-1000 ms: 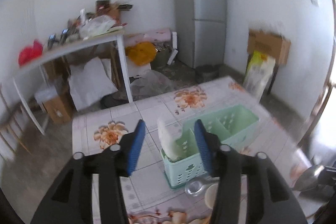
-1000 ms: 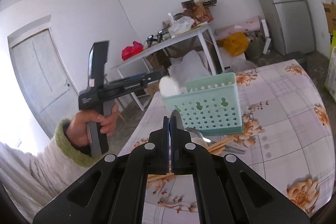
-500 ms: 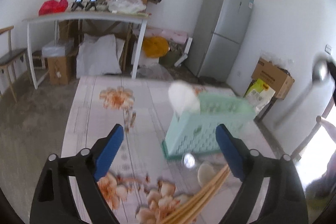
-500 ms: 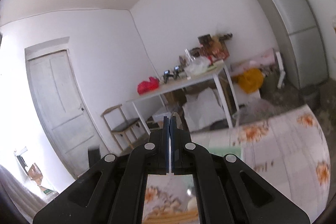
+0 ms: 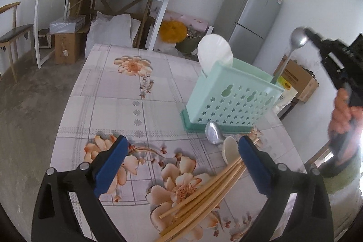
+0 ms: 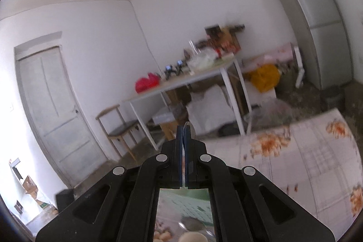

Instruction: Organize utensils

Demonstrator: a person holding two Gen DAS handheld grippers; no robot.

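Over the green caddy [image 5: 233,98] on the table [image 5: 127,110], right claw [image 6: 183,130] is clamped on the metal spoon [image 5: 292,50]: bowl up, handle end already inside the far-right compartment, long axis near vertical, slightly tilted. Lower straight, then release. Left claw [image 5: 181,160] gapes wide, empty, above chopsticks [image 5: 204,194].

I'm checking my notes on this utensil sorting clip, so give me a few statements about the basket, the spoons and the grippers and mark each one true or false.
1. The right gripper holds a metal spoon by its bowl, handle down in the green basket. True.
2. The left gripper is shut on the chopsticks. False: it is open, and the chopsticks lie on the table.
3. A white spoon stands in the basket. True.
4. The basket lies tipped on its side. False: it stands upright.
5. Another metal spoon lies on the table in front of the basket. True.
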